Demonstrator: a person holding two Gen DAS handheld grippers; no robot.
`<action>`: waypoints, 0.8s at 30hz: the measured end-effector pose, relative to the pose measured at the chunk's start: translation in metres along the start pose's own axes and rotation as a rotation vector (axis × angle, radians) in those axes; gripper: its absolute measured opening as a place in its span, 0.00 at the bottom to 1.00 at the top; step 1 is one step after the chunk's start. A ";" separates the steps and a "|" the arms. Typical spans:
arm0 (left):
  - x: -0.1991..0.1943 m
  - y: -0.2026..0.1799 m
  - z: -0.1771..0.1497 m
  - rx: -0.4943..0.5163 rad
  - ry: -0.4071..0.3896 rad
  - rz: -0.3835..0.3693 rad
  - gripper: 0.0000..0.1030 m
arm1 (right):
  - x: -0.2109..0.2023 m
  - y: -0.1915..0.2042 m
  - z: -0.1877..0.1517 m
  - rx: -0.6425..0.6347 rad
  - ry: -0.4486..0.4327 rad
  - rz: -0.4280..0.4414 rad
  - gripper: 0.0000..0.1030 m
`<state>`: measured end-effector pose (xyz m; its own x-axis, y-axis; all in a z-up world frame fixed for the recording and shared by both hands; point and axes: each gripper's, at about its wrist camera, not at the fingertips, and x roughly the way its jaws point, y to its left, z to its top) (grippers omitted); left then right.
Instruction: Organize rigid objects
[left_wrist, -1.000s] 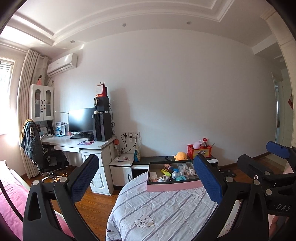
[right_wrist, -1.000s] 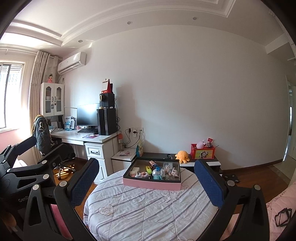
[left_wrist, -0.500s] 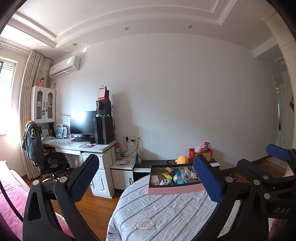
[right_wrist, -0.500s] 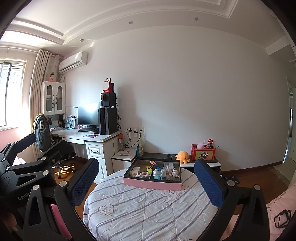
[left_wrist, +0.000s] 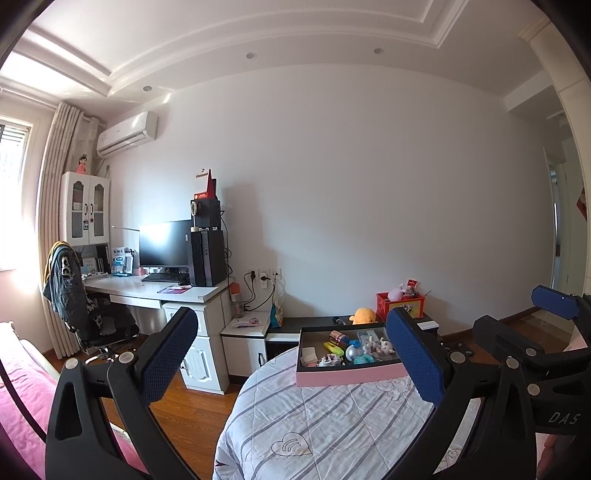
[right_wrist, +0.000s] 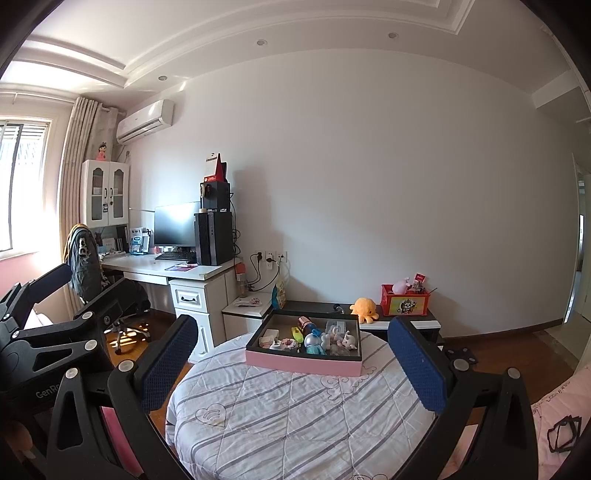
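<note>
A pink-sided tray (right_wrist: 303, 363) with a dark inside stands at the far side of a round table covered in a striped quilt (right_wrist: 295, 413). It holds several small toys and bottles, among them a blue figure (right_wrist: 314, 341) and a yellow-green piece (right_wrist: 296, 333). The tray also shows in the left wrist view (left_wrist: 351, 374). My left gripper (left_wrist: 291, 358) is open and empty, held above the table's left edge. My right gripper (right_wrist: 291, 362) is open and empty, well short of the tray. The right gripper's body shows in the left wrist view (left_wrist: 535, 354).
A white desk (right_wrist: 177, 273) with monitor and computer tower stands at the left with an office chair (right_wrist: 92, 266). A low black-topped cabinet (right_wrist: 369, 314) behind the table carries an orange plush (right_wrist: 364, 308) and a red box (right_wrist: 404, 302). Pink bedding (left_wrist: 18, 398) lies at the left.
Both grippers have tilted slightly downward and drifted a little nearer; the tray sits a bit lower in both views. Both stay open and empty.
</note>
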<state>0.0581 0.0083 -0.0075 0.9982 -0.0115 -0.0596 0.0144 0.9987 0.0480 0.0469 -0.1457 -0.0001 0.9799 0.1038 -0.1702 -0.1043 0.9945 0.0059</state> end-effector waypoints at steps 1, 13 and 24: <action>0.000 0.000 0.000 0.000 0.000 0.000 1.00 | 0.000 0.000 0.000 0.000 0.000 0.000 1.00; 0.001 -0.001 -0.002 -0.001 0.001 -0.002 1.00 | 0.000 0.001 -0.003 -0.002 0.003 0.000 1.00; 0.003 -0.003 -0.004 0.000 0.003 -0.003 1.00 | 0.000 0.001 -0.004 0.000 0.007 0.001 1.00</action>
<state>0.0607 0.0058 -0.0113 0.9979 -0.0147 -0.0623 0.0177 0.9987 0.0481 0.0458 -0.1445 -0.0043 0.9786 0.1046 -0.1774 -0.1051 0.9944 0.0063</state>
